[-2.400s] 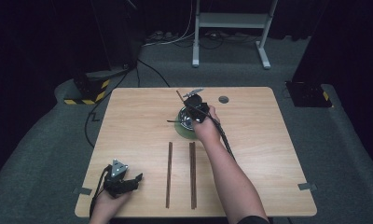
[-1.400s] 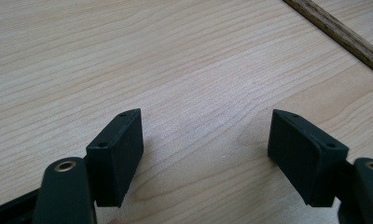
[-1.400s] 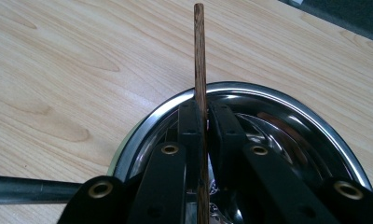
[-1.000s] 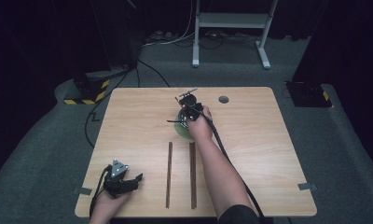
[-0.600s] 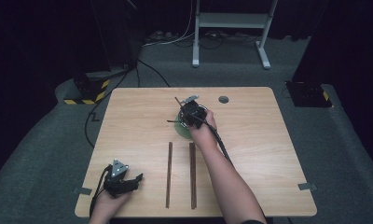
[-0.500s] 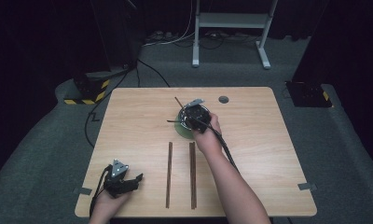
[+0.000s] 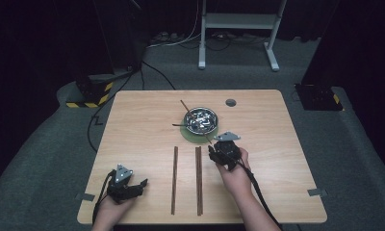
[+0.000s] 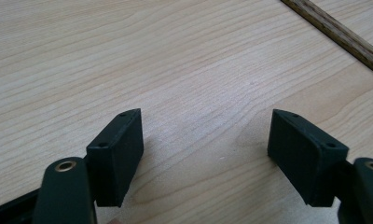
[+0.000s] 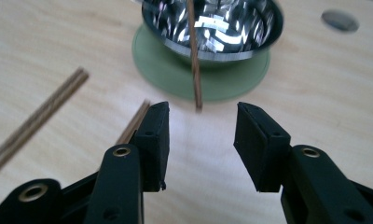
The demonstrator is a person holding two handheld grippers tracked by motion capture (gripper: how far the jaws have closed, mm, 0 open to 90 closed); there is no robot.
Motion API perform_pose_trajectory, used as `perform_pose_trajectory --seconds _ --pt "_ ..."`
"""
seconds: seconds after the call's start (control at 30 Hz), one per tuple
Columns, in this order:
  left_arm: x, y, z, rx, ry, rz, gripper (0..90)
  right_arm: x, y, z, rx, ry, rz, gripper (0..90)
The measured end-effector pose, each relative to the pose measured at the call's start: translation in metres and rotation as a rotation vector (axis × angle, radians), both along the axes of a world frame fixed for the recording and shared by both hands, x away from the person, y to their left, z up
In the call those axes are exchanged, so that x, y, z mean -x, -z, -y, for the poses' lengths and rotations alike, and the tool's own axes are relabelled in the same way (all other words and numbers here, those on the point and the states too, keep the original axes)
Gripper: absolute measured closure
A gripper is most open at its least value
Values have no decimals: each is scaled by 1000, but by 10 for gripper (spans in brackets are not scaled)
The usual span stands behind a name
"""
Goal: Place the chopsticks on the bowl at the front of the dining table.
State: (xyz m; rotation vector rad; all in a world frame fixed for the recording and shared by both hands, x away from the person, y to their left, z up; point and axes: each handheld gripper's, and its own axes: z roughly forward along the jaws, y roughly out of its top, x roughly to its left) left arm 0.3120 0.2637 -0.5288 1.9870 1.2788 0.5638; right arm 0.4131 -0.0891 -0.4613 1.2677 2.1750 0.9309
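A shiny metal bowl (image 7: 200, 120) stands on a round green mat (image 7: 193, 135) at mid-table. Three thin brown sticks lean out of it; one stick (image 9: 193, 51) slants over the near rim toward my right gripper (image 9: 202, 122). That gripper (image 7: 214, 150) sits just in front of the bowl; its jaws have just been opening and stand open with nothing between them, the stick's tip just beyond them. Two more sticks (image 7: 174, 179) (image 7: 198, 178) lie side by side on the wooden table (image 7: 277, 159). My left gripper (image 7: 141, 185) rests open at the front left, its jaws empty (image 8: 205, 126).
A round grey grommet (image 7: 230, 102) is set in the table behind the bowl. One lying stick (image 8: 338, 35) crosses the top right of the left gripper view. Cables trail from both grippers toward the front edge. Dark carpet surrounds the table.
My right gripper has drawn back from the bowl toward the person and opened, leaving a stick leaning in the bowl. The left gripper has stayed put.
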Motion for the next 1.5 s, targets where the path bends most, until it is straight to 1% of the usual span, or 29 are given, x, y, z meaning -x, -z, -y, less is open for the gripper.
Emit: perform_pose_trajectory --seconds 0.03,0.1,0.17,0.2,0.27,0.33,0.37,0.43,0.5,0.63,0.77,0.87,0.97,1.13,1.2,1.27,1.37,1.5 --pt "0 0 0 0 0 0 268 3 3 2 -2 0 -3 543" --pt "0 0 0 0 0 0 268 10 11 6 -17 2 -23 522" --pt "0 0 0 1 0 0 268 15 17 7 -21 -2 -47 518" --pt "0 0 0 1 0 0 268 15 17 7 -21 -2 -47 518" --pt "0 0 0 0 0 0 268 20 24 6 -15 -7 -73 514" --pt "0 0 0 1 0 0 268 22 27 4 -11 -18 -78 514" --pt "0 0 0 1 2 1 268 23 28 3 -18 -22 -94 514" --pt "0 0 0 1 2 0 268 23 30 2 -25 -26 -107 513" --pt "0 0 0 1 3 0 268 23 32 0 -15 -34 -113 513" --pt "0 0 0 1 3 0 268 24 35 -3 -15 -45 -130 503" --pt "0 0 0 2 1 0 268 23 38 -6 -17 -48 -149 524" --pt "0 0 0 1 4 0 268 21 39 -7 -23 -43 -162 524" --pt "0 0 0 2 3 0 268 19 42 -9 -6 -57 -175 522" --pt "-1 0 0 1 6 1 268 17 44 -11 -35 -65 -206 518" --pt "-1 0 0 1 7 0 268 18 44 -14 -40 -65 -199 522" --pt "-1 0 0 3 7 0 268 19 44 -17 -33 -63 -193 527" --pt "-1 0 0 3 8 0 268 18 44 -21 -25 -62 -200 526" --pt "-1 0 0 3 9 0 268 17 45 -24 -16 -64 -185 515"
